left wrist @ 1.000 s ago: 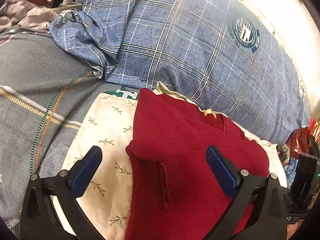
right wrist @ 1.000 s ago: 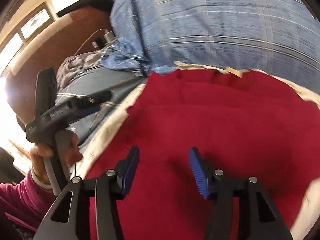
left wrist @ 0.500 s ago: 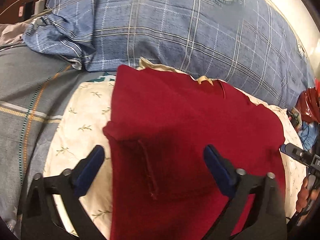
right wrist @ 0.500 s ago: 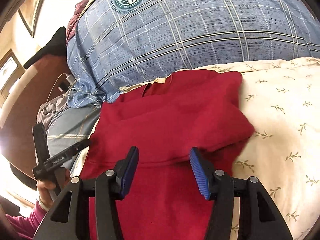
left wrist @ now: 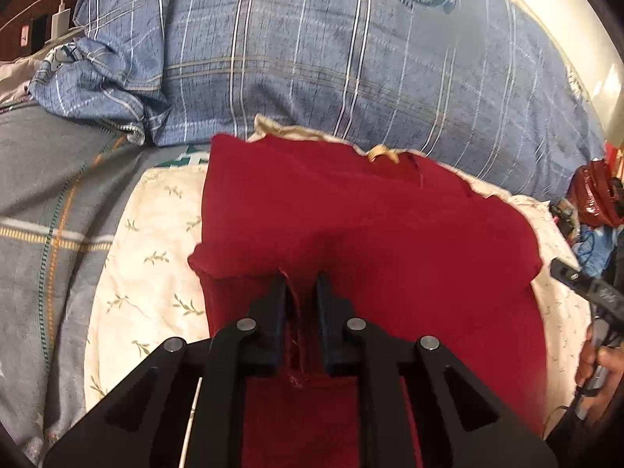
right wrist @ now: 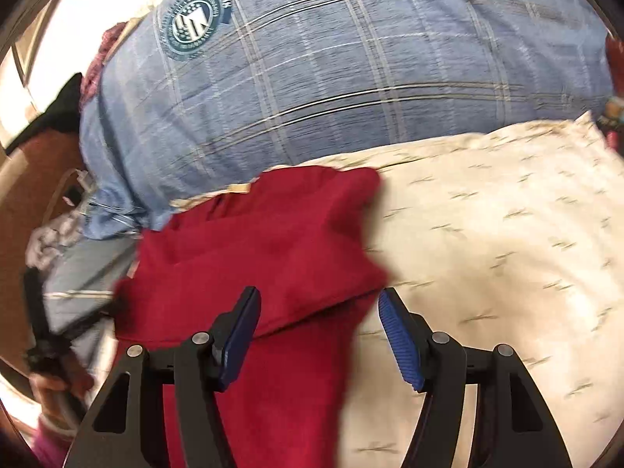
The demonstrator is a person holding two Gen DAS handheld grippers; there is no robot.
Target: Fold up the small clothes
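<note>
So the red garment (left wrist: 370,226) is lying on a cream pillow with little leaf sprigs (left wrist: 148,257), which sits on the bed right up against a big blue plaid pillow (left wrist: 312,58). It's a deep red, soft-looking piece, partly folded already: there's a top layer with a fold edge running across, and a narrower lower part coming down toward the person. You can see the neckline up at the far edge, with a small tan tag (left wrist: 382,153) peeking out.

The left gripper (left wrist: 299,296) is clamped down on a raised seam or hem of the red fabric, fingers pinched nearly together with the cloth ridge between them. The right gripper (right wrist: 318,335) is spread wide, blue pads showing, and it's hovering over the right-hand edge of the garment; can't really tell if it's touching the cloth. That view is a bit motion-blurred.

Edges: the left side of the garment runs pretty straight with a strip of cream pillow showing beside it, then the grey striped bedsheet (left wrist: 46,202) beyond. On the right there's a wide stretch of bare cream pillow, seen best from the right wrist. The far edge butts right up near the plaid pillow, so it's tight on that side. Some red bags and clutter (left wrist: 592,199) sit off past the right end of the bed.
</note>
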